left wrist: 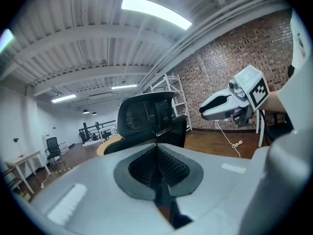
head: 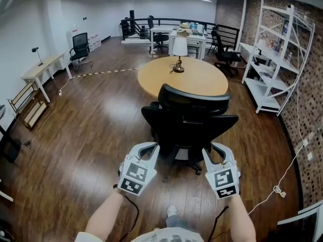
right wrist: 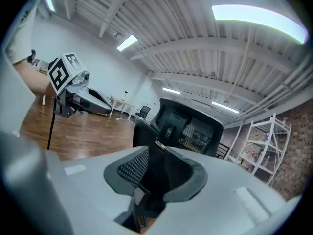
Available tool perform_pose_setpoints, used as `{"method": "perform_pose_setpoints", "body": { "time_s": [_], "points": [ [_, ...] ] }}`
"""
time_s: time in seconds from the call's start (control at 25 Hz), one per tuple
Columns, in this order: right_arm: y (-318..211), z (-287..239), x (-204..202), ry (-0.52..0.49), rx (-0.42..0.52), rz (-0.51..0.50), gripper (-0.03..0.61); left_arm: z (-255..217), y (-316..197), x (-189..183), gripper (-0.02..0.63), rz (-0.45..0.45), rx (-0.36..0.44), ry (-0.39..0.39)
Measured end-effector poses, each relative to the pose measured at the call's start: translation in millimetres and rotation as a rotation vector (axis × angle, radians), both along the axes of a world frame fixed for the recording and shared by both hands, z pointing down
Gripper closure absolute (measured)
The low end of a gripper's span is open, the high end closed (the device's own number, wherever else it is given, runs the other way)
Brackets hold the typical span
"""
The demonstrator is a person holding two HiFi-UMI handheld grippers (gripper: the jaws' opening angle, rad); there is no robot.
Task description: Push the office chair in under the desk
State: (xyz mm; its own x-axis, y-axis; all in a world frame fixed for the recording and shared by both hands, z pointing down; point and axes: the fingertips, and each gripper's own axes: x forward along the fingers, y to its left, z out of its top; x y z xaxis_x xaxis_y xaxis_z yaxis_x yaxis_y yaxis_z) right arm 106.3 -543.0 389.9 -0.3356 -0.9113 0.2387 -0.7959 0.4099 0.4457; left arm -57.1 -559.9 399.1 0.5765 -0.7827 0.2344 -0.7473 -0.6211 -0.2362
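Wood floor (head: 101, 115), open office, one round tabletop (head: 202, 79) mid-room with one lamp (head: 179, 52) on it. One black office chair (head: 189, 122) stands at the tabletop's near edge, backrest toward the person, seat not yet under.

Two hand-held grippers sit low behind the backrest, one per side. The left hand-held gripper (left wrist: 157, 151) has its pads pressed together with nothing between them. The right hand-held gripper (right wrist: 155, 153) is part-closed and looks to be pinching a dark edge of the chair.

Risks:
- Only one side is gripped, so an uneven shove would likely swivel the chair or send it in skewed on its casters.
- Armrests may catch the tabletop rim, which would jolt the lamp.
- One white cable (head: 276, 189) trails on the floor to the right, well apart, so it is a low risk.

Background count: three more chairs (head: 81, 45) (head: 157, 34) (head: 224, 52), one white shelf rack (head: 272, 79).
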Motion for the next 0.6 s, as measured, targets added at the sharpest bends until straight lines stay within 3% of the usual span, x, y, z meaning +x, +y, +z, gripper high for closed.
{"method": "perform_pose_setpoints", "body": {
  "time_s": [0.4,0.6],
  "points": [
    [79,2,-30,-0.221,-0.003,0.004,0.578,-16,84,7,0.597,0.057,-0.044,0.262],
    [111,-9,-45,-0.377,-0.017,-0.029,0.578,-22,118,13,0.597,0.068,-0.076,0.378]
  ]
}}
